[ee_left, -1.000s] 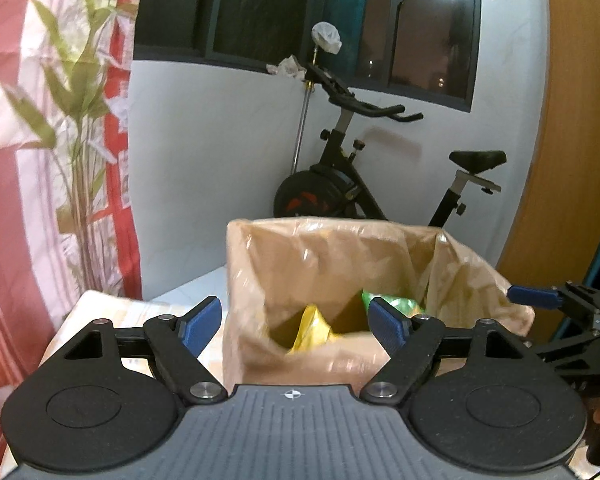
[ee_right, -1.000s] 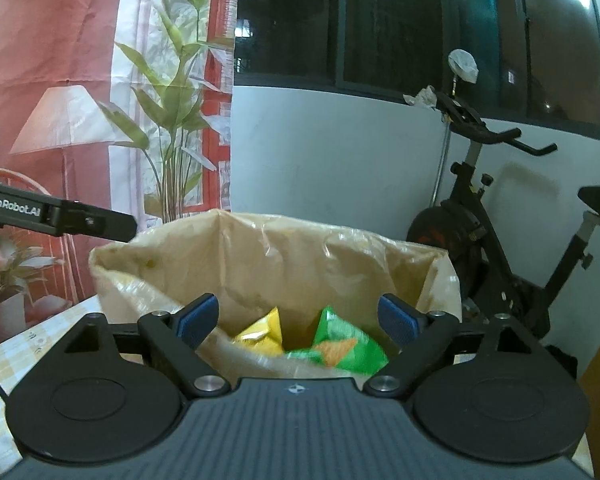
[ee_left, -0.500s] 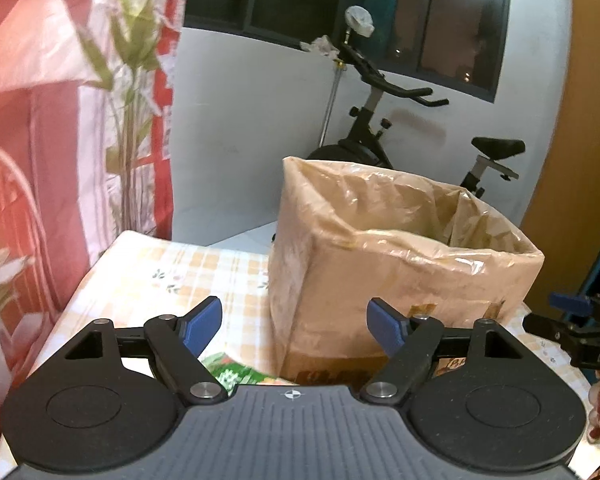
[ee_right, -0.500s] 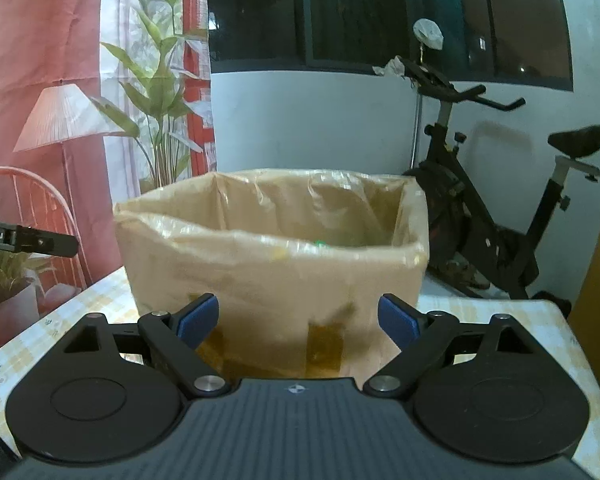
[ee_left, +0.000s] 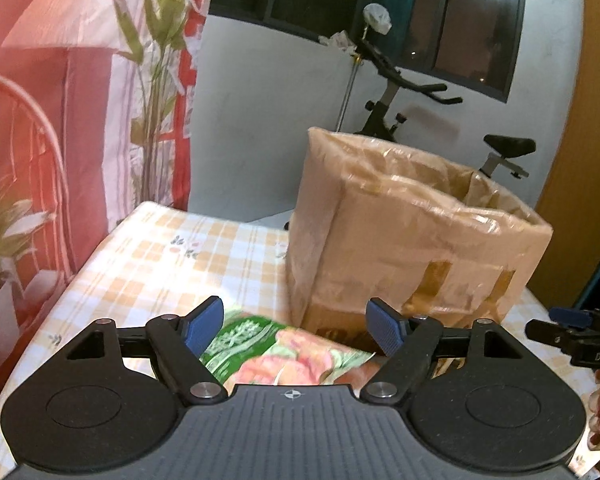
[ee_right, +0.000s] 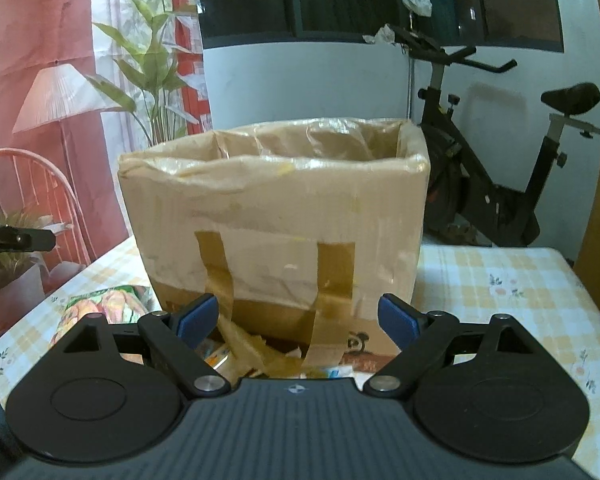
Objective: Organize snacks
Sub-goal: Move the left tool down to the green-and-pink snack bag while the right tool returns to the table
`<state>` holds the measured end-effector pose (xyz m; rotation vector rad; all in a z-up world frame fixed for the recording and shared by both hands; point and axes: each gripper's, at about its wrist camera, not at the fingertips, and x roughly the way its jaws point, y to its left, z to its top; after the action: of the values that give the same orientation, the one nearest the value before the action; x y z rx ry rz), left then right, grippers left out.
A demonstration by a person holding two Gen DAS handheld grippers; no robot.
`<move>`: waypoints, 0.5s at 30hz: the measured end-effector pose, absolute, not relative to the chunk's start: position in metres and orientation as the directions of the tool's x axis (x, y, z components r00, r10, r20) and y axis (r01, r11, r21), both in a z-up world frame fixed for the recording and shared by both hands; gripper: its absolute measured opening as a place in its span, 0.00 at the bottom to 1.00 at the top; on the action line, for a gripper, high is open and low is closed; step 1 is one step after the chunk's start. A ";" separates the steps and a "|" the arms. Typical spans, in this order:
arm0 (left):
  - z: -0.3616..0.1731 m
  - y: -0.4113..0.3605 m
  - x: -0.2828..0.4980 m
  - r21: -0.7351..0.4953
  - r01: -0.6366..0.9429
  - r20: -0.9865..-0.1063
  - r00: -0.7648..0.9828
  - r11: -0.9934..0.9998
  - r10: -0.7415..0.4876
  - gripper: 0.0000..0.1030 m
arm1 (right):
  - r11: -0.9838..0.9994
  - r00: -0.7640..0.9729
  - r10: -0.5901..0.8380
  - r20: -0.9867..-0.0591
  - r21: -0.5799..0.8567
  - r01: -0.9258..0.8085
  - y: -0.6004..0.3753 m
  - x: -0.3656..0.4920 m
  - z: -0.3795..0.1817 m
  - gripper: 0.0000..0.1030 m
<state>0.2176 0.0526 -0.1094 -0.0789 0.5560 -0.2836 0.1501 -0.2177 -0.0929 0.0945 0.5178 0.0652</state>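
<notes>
Snack packet beside box (flat)

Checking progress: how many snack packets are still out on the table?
1 clear: a green packet left of the box, under the open left tool. Small wrappers by the box front might be more; box contents are hidden.
</notes>
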 end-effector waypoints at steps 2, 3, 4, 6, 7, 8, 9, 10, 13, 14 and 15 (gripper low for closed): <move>-0.115 0.056 0.216 -0.160 0.228 -0.520 0.807 0.960 -0.278 0.76 | 0.993 0.862 0.084 -0.500 0.109 -0.033 -0.218 0.148 -0.097 0.87; -0.118 0.058 0.216 -0.169 0.218 -0.527 0.804 0.961 -0.275 0.76 | 0.993 0.860 0.082 -0.504 0.110 -0.030 -0.218 0.149 -0.099 0.87; -0.120 0.060 0.216 -0.175 0.210 -0.533 0.801 0.962 -0.272 0.75 | 0.993 0.857 0.081 -0.508 0.112 -0.027 -0.218 0.148 -0.101 0.87; -0.126 0.063 0.215 -0.177 0.195 -0.541 0.799 0.965 -0.261 0.75 | 0.993 0.852 0.080 -0.518 0.117 -0.022 -0.219 0.146 -0.106 0.87; -0.128 0.064 0.214 -0.176 0.190 -0.545 0.798 0.966 -0.256 0.75 | 0.993 0.849 0.079 -0.522 0.118 -0.020 -0.219 0.146 -0.108 0.87; -0.130 0.065 0.214 -0.175 0.186 -0.549 0.797 0.967 -0.253 0.74 | 0.993 0.846 0.078 -0.527 0.119 -0.018 -0.219 0.146 -0.109 0.87; -0.132 0.065 0.213 -0.175 0.183 -0.553 0.795 0.967 -0.250 0.74 | 0.993 0.844 0.078 -0.531 0.118 -0.017 -0.219 0.145 -0.111 0.87; -0.134 0.066 0.213 -0.174 0.180 -0.555 0.794 0.968 -0.248 0.74 | 0.993 0.842 0.077 -0.534 0.118 -0.016 -0.219 0.144 -0.114 0.87; -0.139 0.066 0.208 -0.168 0.175 -0.559 0.794 0.970 -0.240 0.74 | 0.993 0.833 0.076 -0.548 0.119 -0.012 -0.219 0.143 -0.120 0.87; -0.140 0.066 0.207 -0.168 0.173 -0.560 0.793 0.970 -0.238 0.74 | 0.993 0.829 0.075 -0.554 0.119 -0.011 -0.219 0.143 -0.123 0.87; -0.143 0.066 0.206 -0.169 0.171 -0.562 0.792 0.971 -0.237 0.74 | 0.993 0.825 0.075 -0.560 0.119 -0.010 -0.219 0.143 -0.126 0.87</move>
<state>0.2061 0.0659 -0.1425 -0.1116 0.6185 -0.2199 0.1425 -0.2195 -0.1258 0.1129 0.5996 0.0453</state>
